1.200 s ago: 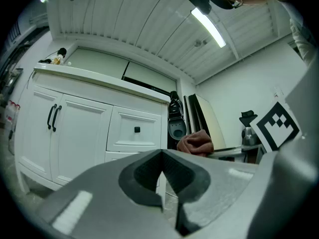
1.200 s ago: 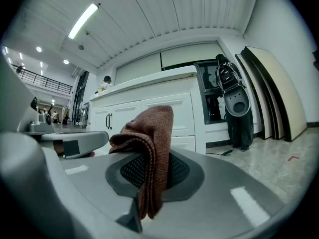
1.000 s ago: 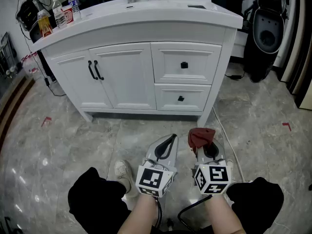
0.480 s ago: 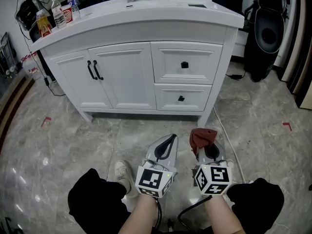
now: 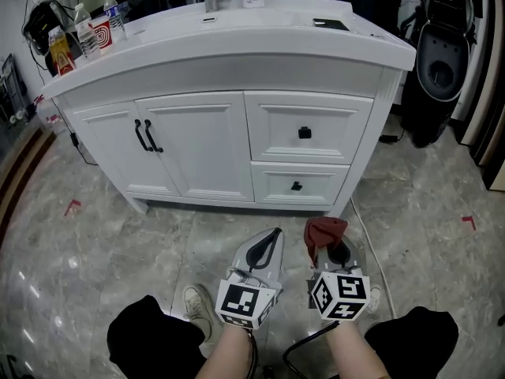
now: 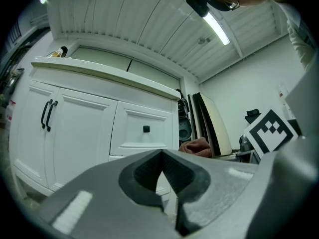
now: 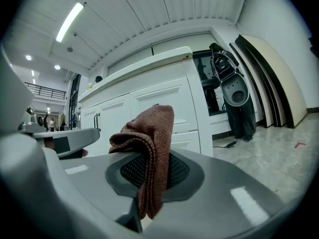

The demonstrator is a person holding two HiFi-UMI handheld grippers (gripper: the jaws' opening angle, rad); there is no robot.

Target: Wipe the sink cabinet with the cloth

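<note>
Before sink cabinet [image 5: 308, 101] | right tool [image 7: 149, 183] clamped on folded brown cloth [image 7: 149, 128] | left tool [image 6: 162, 156] closed, just beside it

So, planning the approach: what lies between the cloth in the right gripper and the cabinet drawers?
Only bare floor, in the head view, between cloth and lower drawer.

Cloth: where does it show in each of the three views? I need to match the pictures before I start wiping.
Head view: the cloth is low, right of centre, at the tip of the right gripper.
Left gripper view: a brown bit right of centre, beyond the jaws.
Right gripper view: centre, pinched between the jaws.
Shared landmark: the white sink cabinet stands behind it in all three.
</note>
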